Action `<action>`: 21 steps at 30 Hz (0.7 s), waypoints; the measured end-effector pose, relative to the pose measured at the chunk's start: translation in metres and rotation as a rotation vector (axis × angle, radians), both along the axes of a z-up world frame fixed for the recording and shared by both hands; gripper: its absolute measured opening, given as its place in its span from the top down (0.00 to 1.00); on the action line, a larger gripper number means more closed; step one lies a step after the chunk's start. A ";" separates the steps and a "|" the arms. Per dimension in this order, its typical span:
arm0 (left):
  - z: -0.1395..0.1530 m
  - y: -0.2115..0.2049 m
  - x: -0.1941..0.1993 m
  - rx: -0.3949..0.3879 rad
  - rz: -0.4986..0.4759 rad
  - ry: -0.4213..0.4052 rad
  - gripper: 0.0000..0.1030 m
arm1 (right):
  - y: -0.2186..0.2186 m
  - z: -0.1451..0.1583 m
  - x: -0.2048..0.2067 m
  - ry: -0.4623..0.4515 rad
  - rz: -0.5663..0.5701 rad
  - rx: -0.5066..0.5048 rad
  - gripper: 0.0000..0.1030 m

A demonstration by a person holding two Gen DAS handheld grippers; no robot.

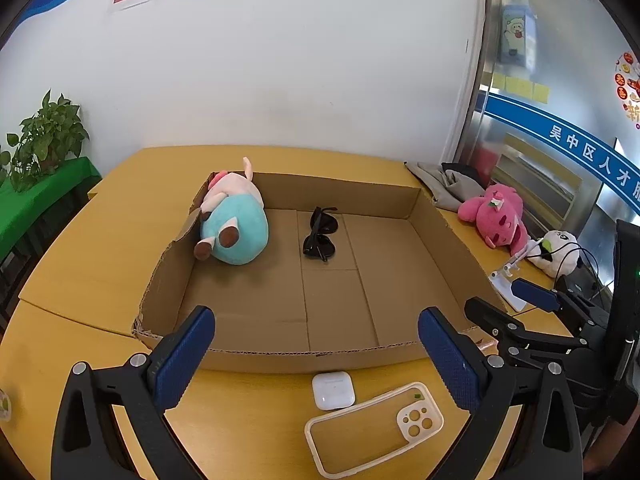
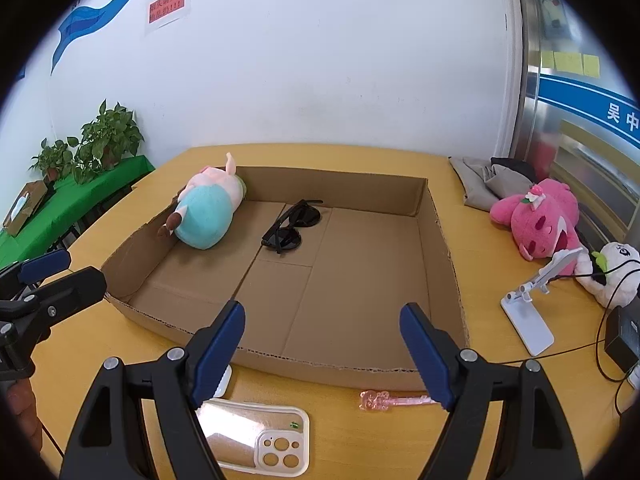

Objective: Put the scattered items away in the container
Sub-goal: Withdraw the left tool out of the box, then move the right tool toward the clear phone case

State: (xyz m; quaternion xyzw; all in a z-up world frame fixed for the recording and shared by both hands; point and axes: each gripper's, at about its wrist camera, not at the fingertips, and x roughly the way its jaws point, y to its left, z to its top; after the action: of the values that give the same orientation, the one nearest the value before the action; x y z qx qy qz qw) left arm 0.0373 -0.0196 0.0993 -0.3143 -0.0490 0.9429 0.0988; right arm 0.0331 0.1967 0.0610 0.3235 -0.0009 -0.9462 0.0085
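in the right wrist view alone, a pink hair clip [image 2: 394, 400] before the box [image 2: 320, 364]; both tongs apart, empty

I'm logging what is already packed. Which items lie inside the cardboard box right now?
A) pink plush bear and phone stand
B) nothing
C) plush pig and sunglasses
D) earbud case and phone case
C: the plush pig and the sunglasses lie inside the cardboard box.

Potted plants [image 2: 106, 136] stand on green cloth [image 2: 76, 200].
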 end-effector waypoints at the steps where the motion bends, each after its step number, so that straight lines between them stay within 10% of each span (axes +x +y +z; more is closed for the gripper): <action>1: -0.001 0.000 0.000 0.004 -0.003 -0.005 0.00 | 0.000 0.000 0.001 -0.001 0.000 0.002 0.23; 21: -0.009 0.003 0.002 0.012 -0.028 -0.031 0.00 | -0.001 -0.002 0.010 -0.016 -0.002 -0.002 0.23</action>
State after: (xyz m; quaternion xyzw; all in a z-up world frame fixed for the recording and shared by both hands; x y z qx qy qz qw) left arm 0.0393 -0.0167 0.0902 -0.3288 -0.0521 0.9362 0.1130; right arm 0.0427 0.1956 0.0594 0.3310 -0.0020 -0.9436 0.0080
